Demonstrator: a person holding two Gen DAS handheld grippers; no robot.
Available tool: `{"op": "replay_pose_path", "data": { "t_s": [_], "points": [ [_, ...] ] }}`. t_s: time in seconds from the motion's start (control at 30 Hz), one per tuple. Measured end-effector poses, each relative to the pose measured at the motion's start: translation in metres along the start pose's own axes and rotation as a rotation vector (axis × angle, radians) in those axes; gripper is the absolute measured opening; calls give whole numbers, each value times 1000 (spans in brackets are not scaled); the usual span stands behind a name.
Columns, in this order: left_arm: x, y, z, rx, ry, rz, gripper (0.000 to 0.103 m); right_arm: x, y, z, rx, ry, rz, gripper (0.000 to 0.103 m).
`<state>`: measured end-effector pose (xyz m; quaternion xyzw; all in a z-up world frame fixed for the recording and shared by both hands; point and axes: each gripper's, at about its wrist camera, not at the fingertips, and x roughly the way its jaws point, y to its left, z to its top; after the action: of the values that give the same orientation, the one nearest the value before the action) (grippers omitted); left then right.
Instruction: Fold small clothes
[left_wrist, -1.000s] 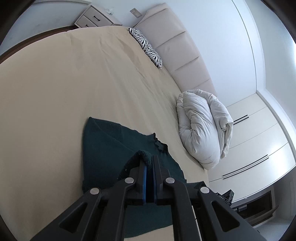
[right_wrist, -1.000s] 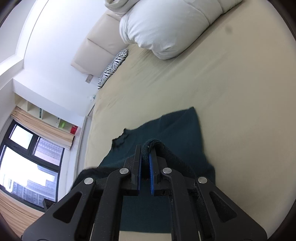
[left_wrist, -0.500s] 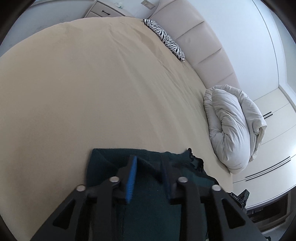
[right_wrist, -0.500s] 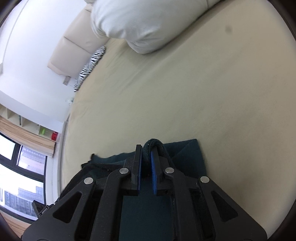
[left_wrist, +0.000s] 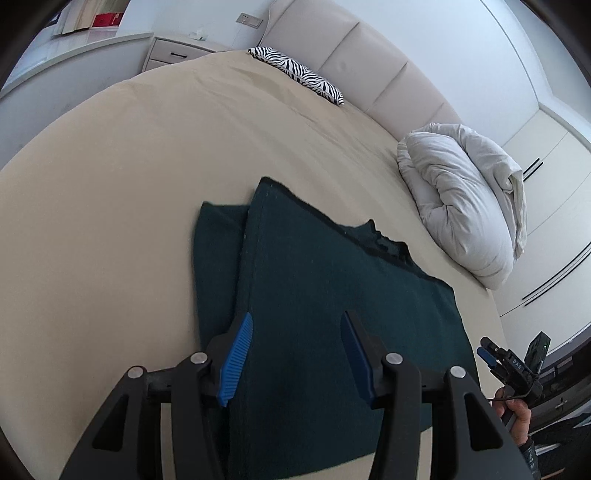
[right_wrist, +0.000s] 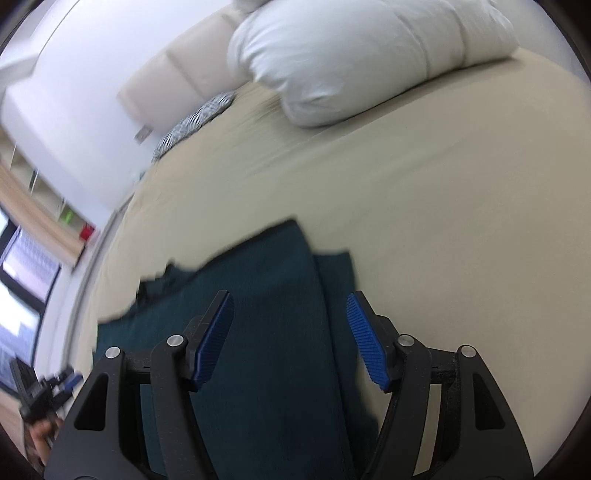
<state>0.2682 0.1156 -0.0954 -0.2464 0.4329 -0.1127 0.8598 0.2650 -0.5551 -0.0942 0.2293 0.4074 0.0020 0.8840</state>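
A dark green knitted garment (left_wrist: 325, 295) lies flat on the beige bed (left_wrist: 129, 184), folded so that its top layer overlaps a lower one. My left gripper (left_wrist: 295, 350) hovers over its left part with jaws opening and nothing pressed between the blue pads. In the right wrist view the same garment (right_wrist: 258, 332) lies below my right gripper (right_wrist: 291, 336), whose jaws are opening too and hold nothing. The right gripper (left_wrist: 513, 365), in a hand, also shows at the left view's lower right edge.
A bundled white duvet (left_wrist: 461, 206) sits at the bed's right side. A zebra-striped pillow (left_wrist: 295, 74) lies against the padded headboard (left_wrist: 369, 66). A nightstand (left_wrist: 173, 51) stands beyond the bed's far corner, and wardrobe doors (left_wrist: 554, 206) are at the right.
Both grippers were shut on raised garment edges a second ago. They have let go and opened, the left first, and the garment now lies flat with its folded layer on top.
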Motion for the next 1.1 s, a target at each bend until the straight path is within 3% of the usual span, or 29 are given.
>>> {"op": "replay_pose_path", "data": {
  "t_s": [0.2, 0.37, 0.5, 0.7, 0.9, 1.0, 1.1],
  "points": [
    [-22, 4, -30, 11, -37, 16, 52, -26, 2, -51, -73, 17, -18, 58],
    [-23, 1, -41, 60, -42, 60, 52, -49, -16, -79, -73, 27, -34, 58],
    [-20, 9, -46, 44, -41, 83, 48, -60, -23, -88, -71, 22, -53, 58],
    [-17, 10, -46, 76, -35, 103, 29, -64, -24, -87, -77, 20, -69, 58],
    [-15, 11, -41, 71, -23, 106, 27, -59, -25, -90, -70, 38, -81, 58],
    [-15, 11, -42, 75, -24, 122, 9, -59, -23, -92, -81, 33, -88, 58],
    [-17, 10, -43, 89, -28, 129, 7, -59, -27, -91, -68, 30, -90, 58]
  ]
}}
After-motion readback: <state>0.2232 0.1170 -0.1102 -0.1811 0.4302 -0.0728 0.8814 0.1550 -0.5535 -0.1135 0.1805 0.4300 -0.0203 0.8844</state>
